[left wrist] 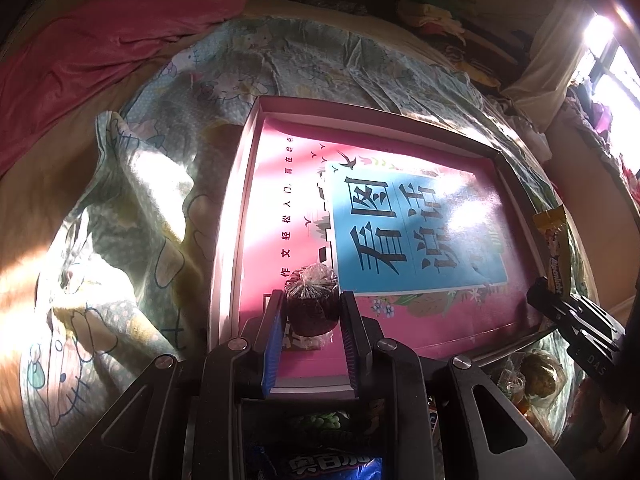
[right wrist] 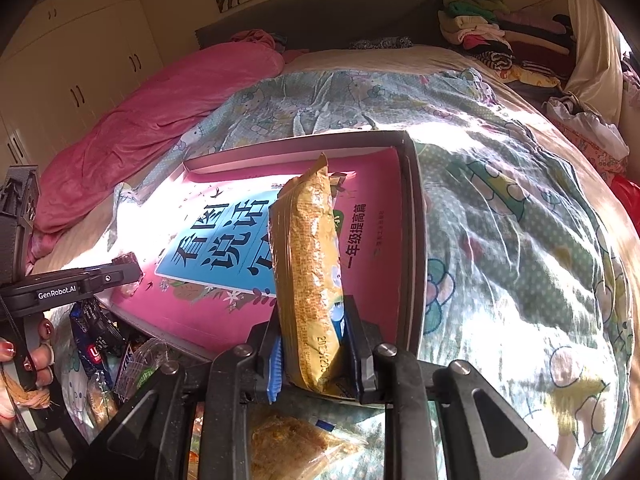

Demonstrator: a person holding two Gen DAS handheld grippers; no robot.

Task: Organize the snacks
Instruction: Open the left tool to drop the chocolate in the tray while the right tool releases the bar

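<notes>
My left gripper (left wrist: pixel 311 312) is shut on a small dark round snack in clear wrap (left wrist: pixel 312 300), held low over the near left corner of a shallow box (left wrist: pixel 234 216) lined with a pink and blue book cover (left wrist: pixel 416 232). My right gripper (right wrist: pixel 310 332) is shut on a long yellow snack packet (right wrist: pixel 308 264), held upright over the box's near right part (right wrist: pixel 412 240). The right gripper and its packet also show in the left wrist view (left wrist: pixel 554 248). The left gripper shows at the left of the right wrist view (right wrist: pixel 120 276).
The box lies on a bed with a cartoon-print quilt (right wrist: pixel 500 208) and a pink blanket (right wrist: pixel 160 108). Several loose snack packets (right wrist: pixel 104 344) lie in front of the box, including a blue one (left wrist: pixel 332 464). Folded clothes (right wrist: pixel 488 36) are stacked at the far right.
</notes>
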